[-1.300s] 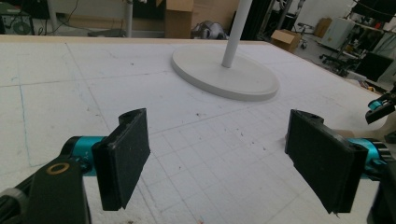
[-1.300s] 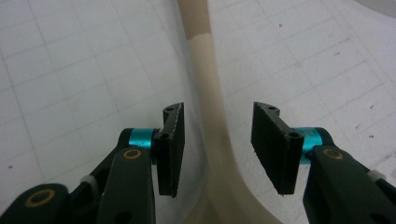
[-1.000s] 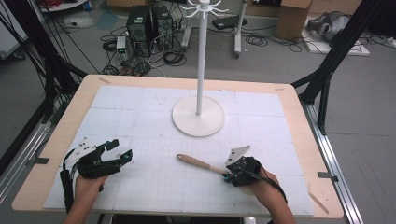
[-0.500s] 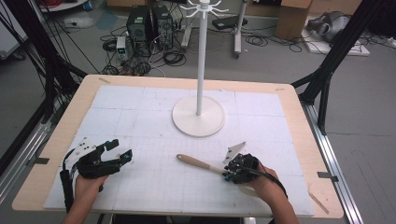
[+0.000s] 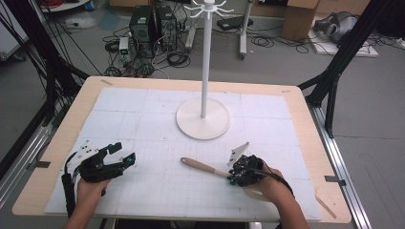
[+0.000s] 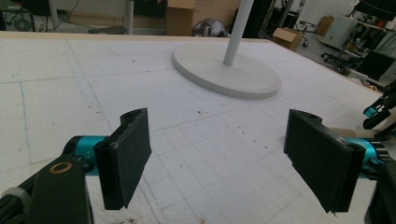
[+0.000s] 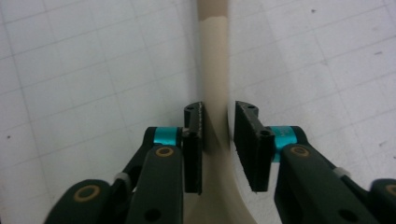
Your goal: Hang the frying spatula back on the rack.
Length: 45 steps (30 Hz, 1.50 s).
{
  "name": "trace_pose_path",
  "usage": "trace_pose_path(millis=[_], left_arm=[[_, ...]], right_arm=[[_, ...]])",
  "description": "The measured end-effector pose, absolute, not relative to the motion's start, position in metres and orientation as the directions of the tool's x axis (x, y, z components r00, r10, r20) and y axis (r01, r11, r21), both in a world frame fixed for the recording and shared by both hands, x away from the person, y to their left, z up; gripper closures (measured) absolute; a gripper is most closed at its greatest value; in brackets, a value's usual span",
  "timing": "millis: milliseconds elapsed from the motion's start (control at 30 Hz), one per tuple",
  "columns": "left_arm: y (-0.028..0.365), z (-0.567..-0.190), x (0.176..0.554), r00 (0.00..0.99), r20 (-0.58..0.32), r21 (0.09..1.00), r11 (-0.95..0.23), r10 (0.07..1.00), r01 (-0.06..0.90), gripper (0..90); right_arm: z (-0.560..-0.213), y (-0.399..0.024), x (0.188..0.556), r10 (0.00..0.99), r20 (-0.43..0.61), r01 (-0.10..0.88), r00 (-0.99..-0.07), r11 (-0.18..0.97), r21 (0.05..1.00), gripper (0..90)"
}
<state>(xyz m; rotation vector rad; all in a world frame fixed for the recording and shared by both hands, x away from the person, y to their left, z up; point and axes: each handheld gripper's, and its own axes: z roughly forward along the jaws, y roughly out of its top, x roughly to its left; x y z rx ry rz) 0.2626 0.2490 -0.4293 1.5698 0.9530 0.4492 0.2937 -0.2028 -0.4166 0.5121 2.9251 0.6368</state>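
The spatula [image 7: 213, 93], judged light and stiff, is clamped at its cream neck by the right tool [image 7: 218, 122]; the left tool [image 6: 224, 149] is held wide

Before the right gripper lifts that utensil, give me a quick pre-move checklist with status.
1. Right gripper jaws around the utensil neck, having just closed in: ok.
2. Pads pressing firmly on the utensil: cannot tell.
3. Utensil lying flat on the white mat: ok.
4. Left gripper open, holding nothing, apart from the utensil: ok.
5. White stand standing apart from the utensil: ok.
6. Utensil's head end: cannot tell, hidden by the hand.
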Motion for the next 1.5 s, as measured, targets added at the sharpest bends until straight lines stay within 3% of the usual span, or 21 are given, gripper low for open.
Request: trace_pose_path(millis=[533, 1067, 1500], left_arm=[[0.248, -0.429, 0.262, 0.591, -0.217, 0.946, 0.017, 0.777, 0.325, 24.0], [0.222, -0.419, 0.263, 0.657, -0.278, 0.940, 0.057, 0.701, 0.337, 24.6], [0.164, -0.379, 0.304, 0.731, -0.303, 0.930, 0.022, 0.612, 0.367, 29.0]], right_arm=[[-0.417, -0.205, 0.291, 0.372, -0.028, 0.324, -0.928, 0.840, 0.436, 78.1], [-0.402, -0.218, 0.283, 0.481, 0.047, 0.395, -0.876, 0.656, 0.644, 77.9], [-0.390, -0.219, 0.280, 0.562, 0.077, 0.391, -0.823, 0.463, 0.796, 77.9]])
